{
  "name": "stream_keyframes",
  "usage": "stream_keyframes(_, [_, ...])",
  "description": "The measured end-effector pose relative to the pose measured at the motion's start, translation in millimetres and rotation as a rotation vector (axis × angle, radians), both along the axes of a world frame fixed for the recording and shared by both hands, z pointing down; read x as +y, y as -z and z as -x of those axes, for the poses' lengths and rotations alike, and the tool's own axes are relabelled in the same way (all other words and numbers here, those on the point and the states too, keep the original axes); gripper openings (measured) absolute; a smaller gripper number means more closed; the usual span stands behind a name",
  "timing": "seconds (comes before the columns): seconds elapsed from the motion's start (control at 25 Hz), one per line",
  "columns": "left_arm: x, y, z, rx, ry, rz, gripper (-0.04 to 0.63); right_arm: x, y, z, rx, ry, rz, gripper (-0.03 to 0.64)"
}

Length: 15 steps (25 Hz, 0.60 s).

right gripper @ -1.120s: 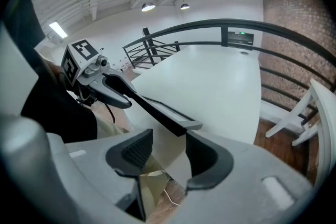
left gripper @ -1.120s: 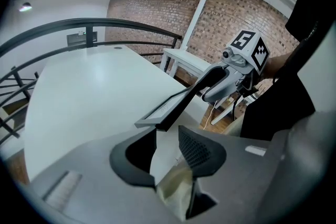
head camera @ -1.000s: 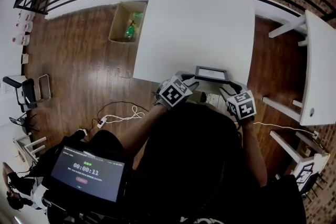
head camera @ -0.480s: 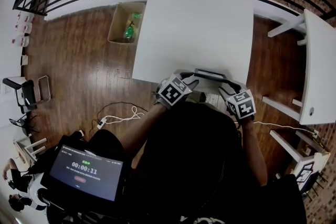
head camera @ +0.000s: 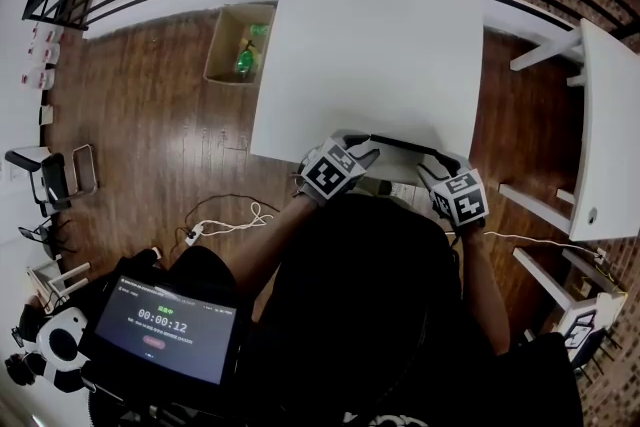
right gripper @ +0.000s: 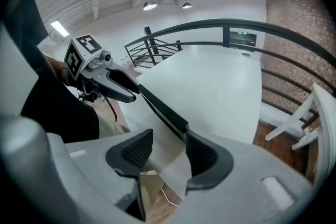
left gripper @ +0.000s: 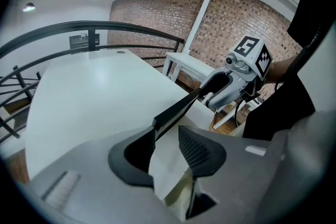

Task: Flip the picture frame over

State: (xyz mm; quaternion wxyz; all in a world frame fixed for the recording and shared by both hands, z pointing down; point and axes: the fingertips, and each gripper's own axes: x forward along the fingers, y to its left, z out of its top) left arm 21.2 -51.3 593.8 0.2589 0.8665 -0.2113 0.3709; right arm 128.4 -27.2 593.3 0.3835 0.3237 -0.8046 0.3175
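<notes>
Your head camera looks steeply down from above, with the white table (head camera: 380, 35) running off to twelve o'clock and the left gripper (head camera: 365, 153) and right gripper (head camera: 432, 165) close in toward six. Your left gripper's camera rides tight behind its jaws, facing two o'clock across the table at the right gripper. The right one looks back toward ten o'clock. All three share the frame (head camera: 405, 145) at the table's near edge.
</notes>
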Motion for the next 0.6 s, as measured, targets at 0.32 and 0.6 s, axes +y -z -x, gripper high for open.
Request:
stream_keyframes(0.32, [-22.0,-5.0,-1.2,0.001,0.000,0.011,0.149,-22.1,-4.5,-0.8,0.002,0.002,0.010,0.181])
stream_keyframes(0.6, [-41.1,-13.2,-1.4,0.004,-0.003,0.036,0.152,-43.8,-17.6,-4.1,0.012,0.006,0.013,0.181])
